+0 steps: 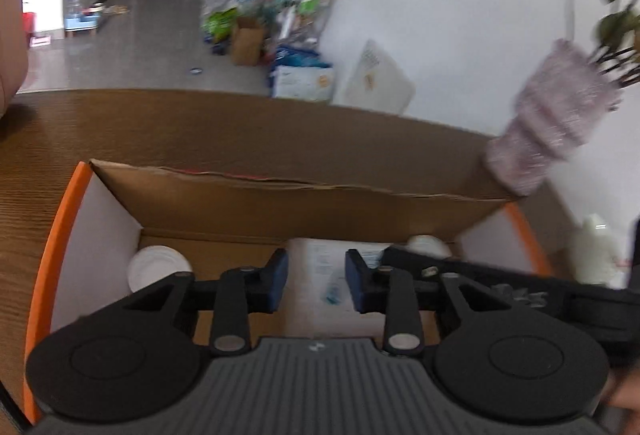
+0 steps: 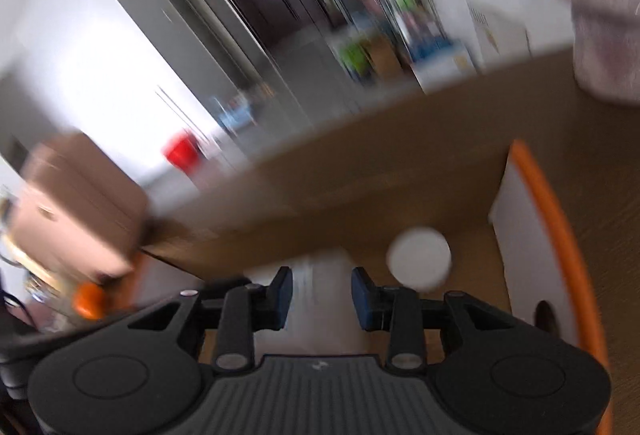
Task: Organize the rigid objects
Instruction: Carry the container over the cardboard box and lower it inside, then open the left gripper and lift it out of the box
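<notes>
surface: wooden tabletop (image 1: 120, 127) carrying orange-edged cardboard box (image 1: 280, 195) | room: cluttered hallway floor | left gripper (image 1: 316, 281): slightly parted, empty | right gripper (image 2: 322, 297): slightly parted, empty

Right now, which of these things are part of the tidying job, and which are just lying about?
Likely part of the job: cardboard box; white carton inside it; white round piece at one end; second round piece at the other.

Just lying about: glittery vase; white bottle; floor clutter; red bucket.
</notes>
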`<state>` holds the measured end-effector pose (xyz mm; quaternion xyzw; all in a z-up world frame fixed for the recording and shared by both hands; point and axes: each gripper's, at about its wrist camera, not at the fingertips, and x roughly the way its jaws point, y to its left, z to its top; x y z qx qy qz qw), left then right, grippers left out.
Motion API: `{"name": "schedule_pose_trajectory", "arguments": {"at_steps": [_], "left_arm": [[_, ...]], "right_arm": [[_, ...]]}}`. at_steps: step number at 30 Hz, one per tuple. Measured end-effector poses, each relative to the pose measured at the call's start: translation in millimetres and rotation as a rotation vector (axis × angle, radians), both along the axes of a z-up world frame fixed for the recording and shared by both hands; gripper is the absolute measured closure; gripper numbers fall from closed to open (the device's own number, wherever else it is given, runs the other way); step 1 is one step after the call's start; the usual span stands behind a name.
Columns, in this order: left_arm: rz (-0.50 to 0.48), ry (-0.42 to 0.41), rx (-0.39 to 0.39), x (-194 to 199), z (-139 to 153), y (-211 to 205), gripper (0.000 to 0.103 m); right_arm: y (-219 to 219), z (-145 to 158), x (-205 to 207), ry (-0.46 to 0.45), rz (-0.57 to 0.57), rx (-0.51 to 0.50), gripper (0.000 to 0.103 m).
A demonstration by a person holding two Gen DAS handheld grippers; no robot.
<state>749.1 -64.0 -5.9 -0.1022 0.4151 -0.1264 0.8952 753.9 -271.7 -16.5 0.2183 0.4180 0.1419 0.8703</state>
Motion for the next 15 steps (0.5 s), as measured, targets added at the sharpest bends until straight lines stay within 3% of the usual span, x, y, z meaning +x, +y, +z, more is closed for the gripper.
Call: {"name": "schedule_pose_trajectory", "arguments": {"at_steps": [2,7,11,15], "left_arm": [[0.012,0.01,-0.034,3.1,-3.4,7.6,0.067],[0.016,0.002,0.007,4.2,-1.7,9.5,0.064],[0.012,0.015,0.05,3.4,14.8,4.3,0.064],[0.051,0.002,0.115,-8.8,55.8,9.9,0.063]], "right_arm": [[3.4,-1.4,2.4,-0.02,0.003,-0.022,0.065],[11.8,1.5,0.2,-0.029,0.022,-0.072,0.061],[16.4,4.5,4.9,-0.034,0.034,-0.124,0.057],[14.9,26.0,0.6,-0.032,0.038,-0.25,0.059]]}}
